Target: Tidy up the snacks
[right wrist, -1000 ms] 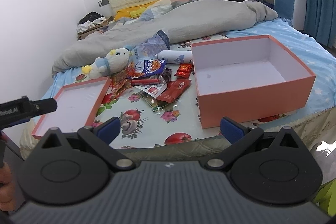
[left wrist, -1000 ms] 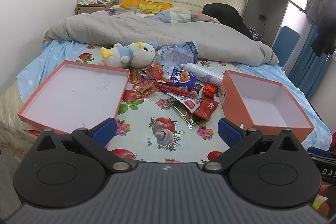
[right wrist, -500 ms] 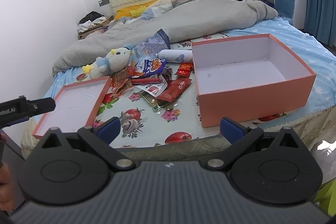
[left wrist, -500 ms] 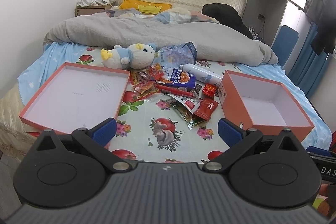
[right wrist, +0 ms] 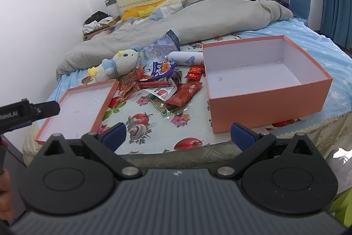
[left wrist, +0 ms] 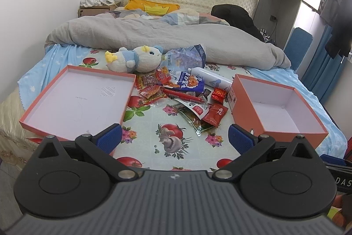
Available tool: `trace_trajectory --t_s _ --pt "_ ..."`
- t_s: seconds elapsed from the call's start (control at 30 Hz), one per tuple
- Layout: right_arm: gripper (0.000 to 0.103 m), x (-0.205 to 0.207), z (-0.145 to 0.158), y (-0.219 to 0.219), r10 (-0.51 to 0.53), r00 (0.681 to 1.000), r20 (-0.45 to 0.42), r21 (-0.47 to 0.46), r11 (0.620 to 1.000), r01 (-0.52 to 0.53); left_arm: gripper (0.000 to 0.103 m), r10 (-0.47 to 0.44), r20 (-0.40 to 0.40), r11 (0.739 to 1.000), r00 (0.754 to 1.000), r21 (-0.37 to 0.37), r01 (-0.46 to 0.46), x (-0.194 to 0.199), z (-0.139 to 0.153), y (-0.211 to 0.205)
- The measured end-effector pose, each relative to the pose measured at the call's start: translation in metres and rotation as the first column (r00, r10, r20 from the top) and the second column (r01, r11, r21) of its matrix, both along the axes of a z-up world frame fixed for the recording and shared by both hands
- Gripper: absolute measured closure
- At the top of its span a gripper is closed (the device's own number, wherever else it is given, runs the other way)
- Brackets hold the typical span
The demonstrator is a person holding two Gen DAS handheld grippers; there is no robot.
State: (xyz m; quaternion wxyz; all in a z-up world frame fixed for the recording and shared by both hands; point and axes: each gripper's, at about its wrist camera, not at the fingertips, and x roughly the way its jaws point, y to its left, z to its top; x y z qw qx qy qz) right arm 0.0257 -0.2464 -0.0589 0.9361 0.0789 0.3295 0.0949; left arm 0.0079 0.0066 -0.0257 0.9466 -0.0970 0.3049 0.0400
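A heap of snack packets [left wrist: 184, 94] [right wrist: 162, 85] lies mid-bed on a fruit-print sheet, among them a dark red sachet [left wrist: 215, 111] [right wrist: 184, 91], a blue bag [left wrist: 189, 82] and a red sausage stick [left wrist: 182, 96]. An orange box [left wrist: 248, 109] [right wrist: 268, 100] stands right of the heap, its lid [left wrist: 74, 124] [right wrist: 72, 118] lies left. My left gripper [left wrist: 175, 139] hangs open before the foot of the bed, holding nothing. My right gripper [right wrist: 178, 136] is open too, in front of the box's near wall.
A plush toy [left wrist: 136, 57] [right wrist: 116, 64] and a white bottle [left wrist: 209, 79] [right wrist: 184, 57] lie behind the snacks. A grey duvet [left wrist: 154, 36] covers the far half of the bed. A blue chair [left wrist: 297, 45] stands at the right, a bedside table [left wrist: 96, 8] at the far left.
Both cameras have edged slightly closer to the bed and a little higher. Nothing on the bed has moved and both grippers stay open.
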Motion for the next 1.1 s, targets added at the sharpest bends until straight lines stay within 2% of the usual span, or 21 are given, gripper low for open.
trace_trajectory --t_s 0.57,1.1 --pt "0.000 -0.002 -0.003 0.002 0.011 1.000 0.000 -0.003 1.000 -0.011 0.000 -0.002 -0.006 1.000 1.000 -0.002 0.002 -0.001 0.001 0.000" --pt "0.000 0.000 -0.008 0.007 0.013 1.000 0.004 -0.010 1.000 -0.013 0.000 0.000 -0.036 1.000 0.999 -0.005 0.000 0.006 -0.018 0.003"
